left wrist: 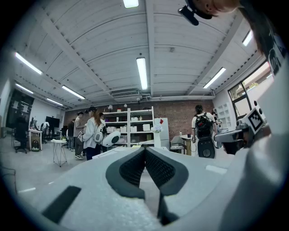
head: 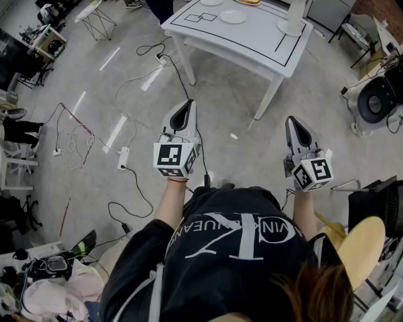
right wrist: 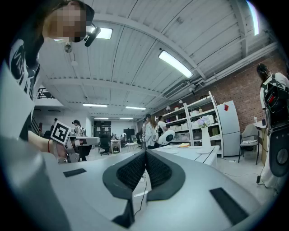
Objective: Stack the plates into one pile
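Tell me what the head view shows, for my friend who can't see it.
Seen from above, a person holds out the left gripper and right gripper, both shut and empty, some way from a white table. White plates sit on the table, and cables trail across the grey floor.

Floor (head: pixel 214 107): smooth grey, glossy, reflecting ceiling lights. Table (head: pixel 252 47): smooth white top. Left gripper (head: pixel 185 108) shell: matt grey plastic; pads (left wrist: pixel 135 169): black, finely ribbed.
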`<state>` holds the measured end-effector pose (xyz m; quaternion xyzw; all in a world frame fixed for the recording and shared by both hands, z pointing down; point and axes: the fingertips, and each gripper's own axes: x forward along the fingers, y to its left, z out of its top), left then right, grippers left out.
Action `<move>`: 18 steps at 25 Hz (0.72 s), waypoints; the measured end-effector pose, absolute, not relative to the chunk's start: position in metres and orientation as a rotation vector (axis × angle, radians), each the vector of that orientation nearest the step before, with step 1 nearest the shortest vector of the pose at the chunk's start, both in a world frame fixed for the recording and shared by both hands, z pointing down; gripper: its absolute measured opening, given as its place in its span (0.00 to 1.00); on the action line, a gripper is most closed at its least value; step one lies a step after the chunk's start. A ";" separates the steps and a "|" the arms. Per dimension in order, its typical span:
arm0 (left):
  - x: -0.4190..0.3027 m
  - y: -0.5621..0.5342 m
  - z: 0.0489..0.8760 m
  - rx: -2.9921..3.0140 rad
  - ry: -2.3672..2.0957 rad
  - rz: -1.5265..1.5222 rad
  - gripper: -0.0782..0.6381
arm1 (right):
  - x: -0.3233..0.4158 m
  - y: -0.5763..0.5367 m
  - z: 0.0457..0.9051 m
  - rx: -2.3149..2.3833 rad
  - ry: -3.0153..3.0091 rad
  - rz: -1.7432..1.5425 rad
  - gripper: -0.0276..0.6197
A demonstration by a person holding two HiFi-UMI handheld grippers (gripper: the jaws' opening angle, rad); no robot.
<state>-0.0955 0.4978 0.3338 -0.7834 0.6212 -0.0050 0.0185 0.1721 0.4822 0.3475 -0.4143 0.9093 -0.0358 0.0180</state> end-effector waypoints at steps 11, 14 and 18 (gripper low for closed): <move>-0.100 0.484 0.337 -2.436 1.932 -0.023 0.12 | 0.162 0.464 0.354 -1.270 2.842 -0.135 0.04; -0.103 0.483 0.337 -2.431 1.938 -0.020 0.12 | 0.160 0.461 0.357 -1.268 2.849 -0.138 0.04; -0.112 0.477 0.338 -2.444 1.948 -0.009 0.12 | 0.158 0.452 0.357 -1.285 2.816 -0.163 0.04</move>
